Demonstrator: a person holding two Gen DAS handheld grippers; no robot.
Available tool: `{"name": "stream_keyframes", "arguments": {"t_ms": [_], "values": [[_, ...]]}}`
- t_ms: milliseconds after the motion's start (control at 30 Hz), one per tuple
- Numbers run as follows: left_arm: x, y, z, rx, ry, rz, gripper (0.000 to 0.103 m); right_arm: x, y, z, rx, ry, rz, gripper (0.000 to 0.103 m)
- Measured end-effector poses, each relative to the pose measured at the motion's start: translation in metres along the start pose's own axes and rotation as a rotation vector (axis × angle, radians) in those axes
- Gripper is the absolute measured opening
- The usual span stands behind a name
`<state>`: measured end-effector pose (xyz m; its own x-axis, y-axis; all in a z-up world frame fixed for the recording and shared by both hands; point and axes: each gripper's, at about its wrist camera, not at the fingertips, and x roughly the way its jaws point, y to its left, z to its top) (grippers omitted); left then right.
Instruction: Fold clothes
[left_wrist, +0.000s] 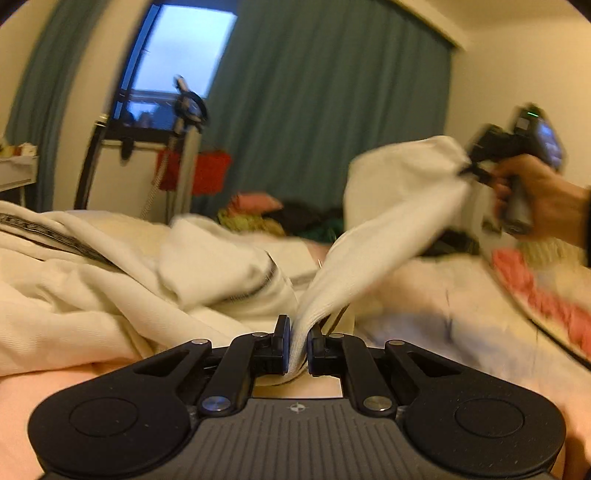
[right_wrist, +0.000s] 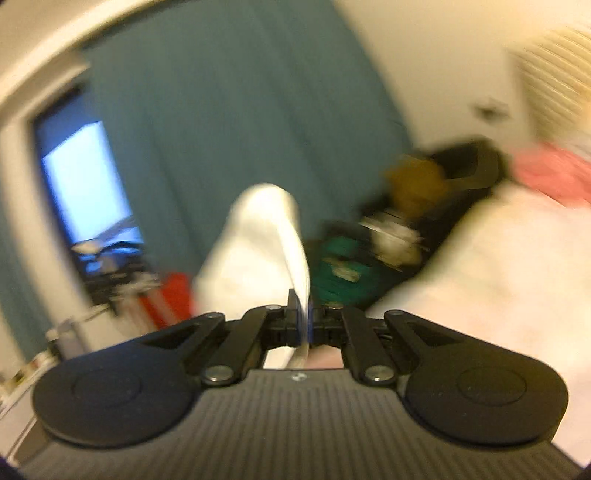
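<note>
Both grippers clench the same white garment (left_wrist: 399, 192). Its ribbed edge is pinched in the left gripper (left_wrist: 298, 345) low over the bed (left_wrist: 424, 295), and the cloth rises rightward to the right gripper (left_wrist: 471, 168), held well above the bed. Seen from the right wrist, fabric billows just ahead of that gripper's closed jaws. More white clothing (left_wrist: 92, 280) lies crumpled at left.

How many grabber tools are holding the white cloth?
2. The left tool pinches the low end of the white cloth above the bed. The right tool holds the raised end, up on the right.
</note>
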<state>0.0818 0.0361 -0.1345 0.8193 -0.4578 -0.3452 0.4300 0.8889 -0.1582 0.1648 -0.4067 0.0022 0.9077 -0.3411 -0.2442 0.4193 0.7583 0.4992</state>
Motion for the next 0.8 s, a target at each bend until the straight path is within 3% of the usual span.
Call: {"name": "stream_keyframes", "arguments": {"t_ms": [167, 367, 600, 800], "values": [[0.006, -0.015, -0.013, 0.043, 0.132, 0.025, 0.012, -0.030, -0.136, -0.062, 0.211, 0.240, -0.241, 0.006], [0.007, -0.022, -0.019, 0.093, 0.173, 0.052, 0.014, -0.039, -0.206, -0.087, 0.450, 0.437, -0.249, 0.006], [0.000, -0.031, -0.011, 0.100, 0.192, 0.066, 0.015, -0.033, -0.210, -0.098, 0.610, 0.443, -0.236, 0.009], [-0.003, -0.033, -0.007, 0.089, 0.206, 0.076, 0.015, -0.034, -0.238, -0.104, 0.811, 0.379, -0.154, 0.016]]}}
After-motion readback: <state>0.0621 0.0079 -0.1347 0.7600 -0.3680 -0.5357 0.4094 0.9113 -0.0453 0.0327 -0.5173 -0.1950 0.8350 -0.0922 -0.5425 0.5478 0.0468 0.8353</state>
